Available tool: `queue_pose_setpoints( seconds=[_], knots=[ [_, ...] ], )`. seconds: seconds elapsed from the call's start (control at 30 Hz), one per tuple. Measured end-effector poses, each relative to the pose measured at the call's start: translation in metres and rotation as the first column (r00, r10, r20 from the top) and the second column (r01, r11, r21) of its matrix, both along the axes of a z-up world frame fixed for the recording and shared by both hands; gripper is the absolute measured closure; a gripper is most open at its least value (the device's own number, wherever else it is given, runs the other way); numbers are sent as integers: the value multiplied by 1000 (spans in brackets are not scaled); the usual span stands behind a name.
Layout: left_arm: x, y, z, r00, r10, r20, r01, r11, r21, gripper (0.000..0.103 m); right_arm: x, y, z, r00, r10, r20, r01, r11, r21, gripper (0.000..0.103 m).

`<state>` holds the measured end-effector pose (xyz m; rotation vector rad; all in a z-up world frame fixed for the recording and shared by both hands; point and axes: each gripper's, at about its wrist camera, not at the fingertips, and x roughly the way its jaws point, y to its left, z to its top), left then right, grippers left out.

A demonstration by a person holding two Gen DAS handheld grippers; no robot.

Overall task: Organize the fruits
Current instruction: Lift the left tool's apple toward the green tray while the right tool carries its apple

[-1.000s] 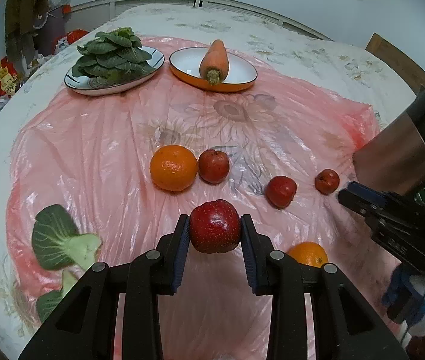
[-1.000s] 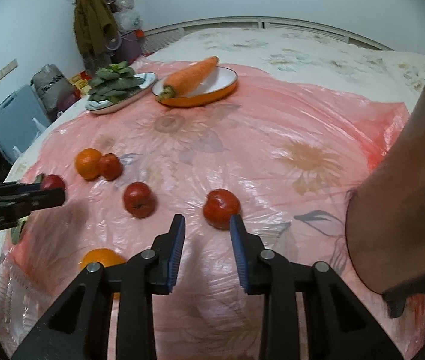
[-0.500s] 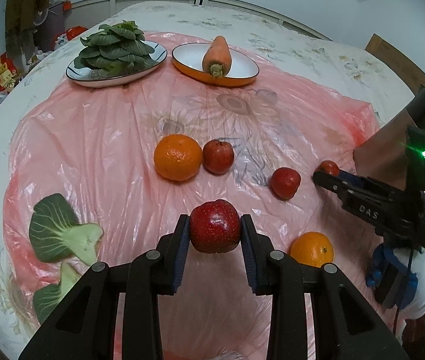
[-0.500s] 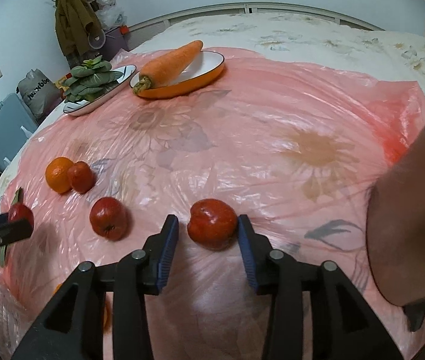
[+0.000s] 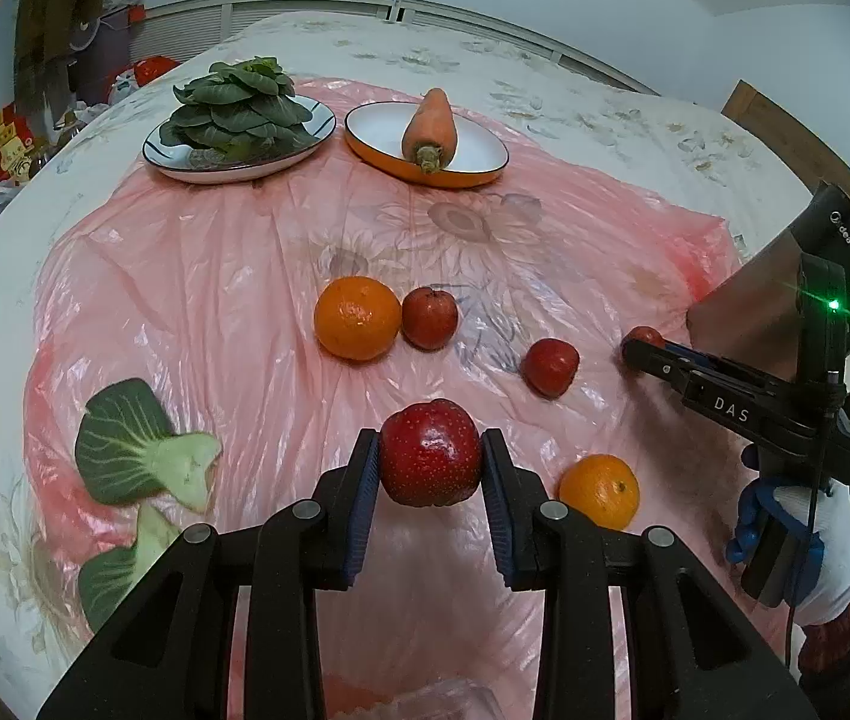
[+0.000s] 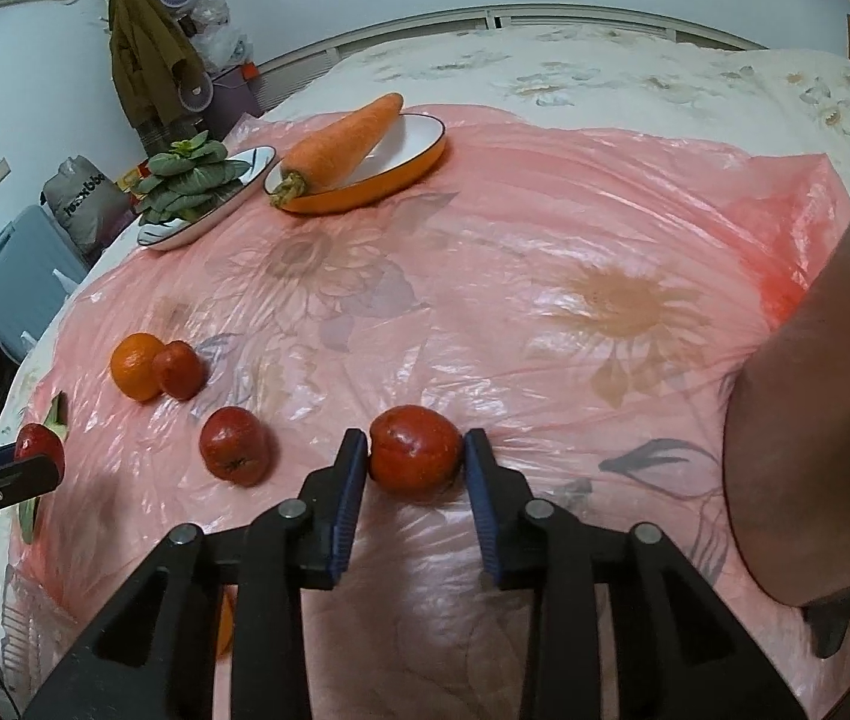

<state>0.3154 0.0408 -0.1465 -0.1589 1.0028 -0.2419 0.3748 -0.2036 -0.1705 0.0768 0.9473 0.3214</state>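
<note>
The left tool (image 5: 430, 468) pinches a red apple (image 5: 430, 461) lifted above the pink sheet (image 5: 185, 300), nearer the camera than the orange-and-apple pair (image 5: 386, 319); the right tool (image 6: 416, 461) brackets a second apple (image 6: 415, 457) lying on the sheet, pads touching its sides, right of that pair.

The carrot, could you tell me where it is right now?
The carrot lies in the orange-rimmed bowl at the far edge of the pink sheet, just right of the plate of greens.
</note>
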Motion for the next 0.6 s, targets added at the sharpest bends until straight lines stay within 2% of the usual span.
queue_pose_setpoints(
  seconds=[0.33,0.6],
  knots=[
    [-12,2,7,1000,5,8,-5,1000,-4,74,-13,3,19,999,12,40,-12,1000,-18,59],
    [-26,0,16,1000,5,19,-5,1000,-16,74,-45,9,34,997,40,63,-38,999,-27,59]
  ],
)
